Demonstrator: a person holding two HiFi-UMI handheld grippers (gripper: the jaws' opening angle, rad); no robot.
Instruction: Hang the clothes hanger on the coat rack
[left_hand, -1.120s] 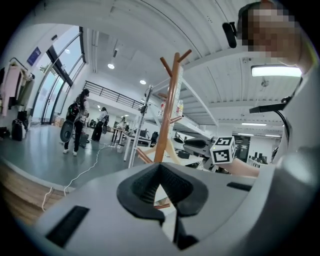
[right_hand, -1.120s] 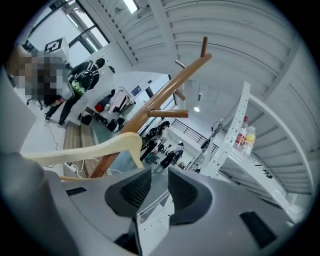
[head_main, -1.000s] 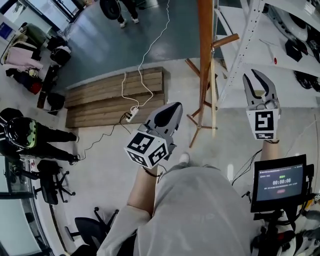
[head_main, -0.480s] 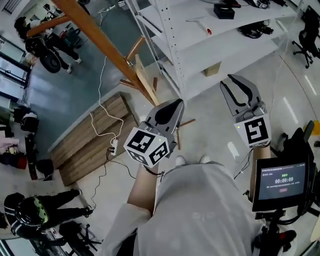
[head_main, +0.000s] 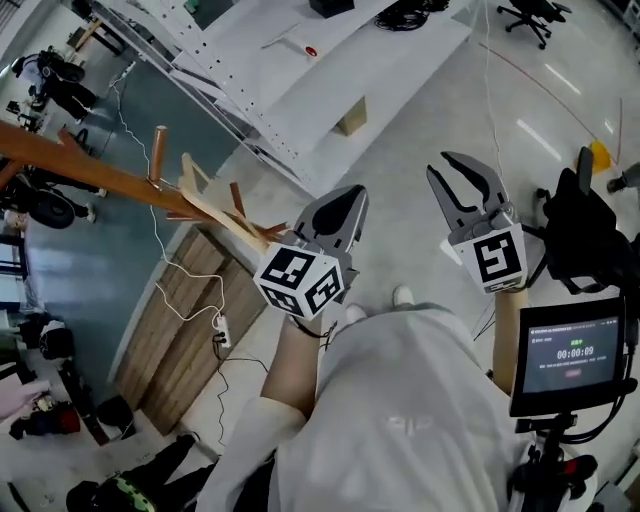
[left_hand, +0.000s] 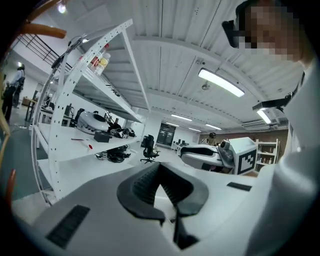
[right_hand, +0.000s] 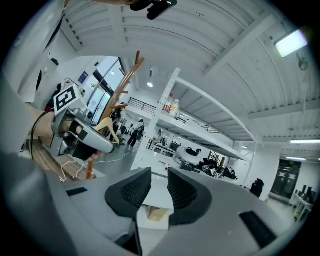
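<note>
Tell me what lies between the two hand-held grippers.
Only bare pale floor, seen in the head view, separates the shut left hand-held gripper from the open right hand-held gripper.

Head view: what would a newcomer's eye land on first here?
The two grippers raised mid-frame: the left gripper shut and empty, the right gripper open and empty. Next, the wooden coat rack slanting across the left, with a pale hanger against it, and the lit screen at lower right.
</note>
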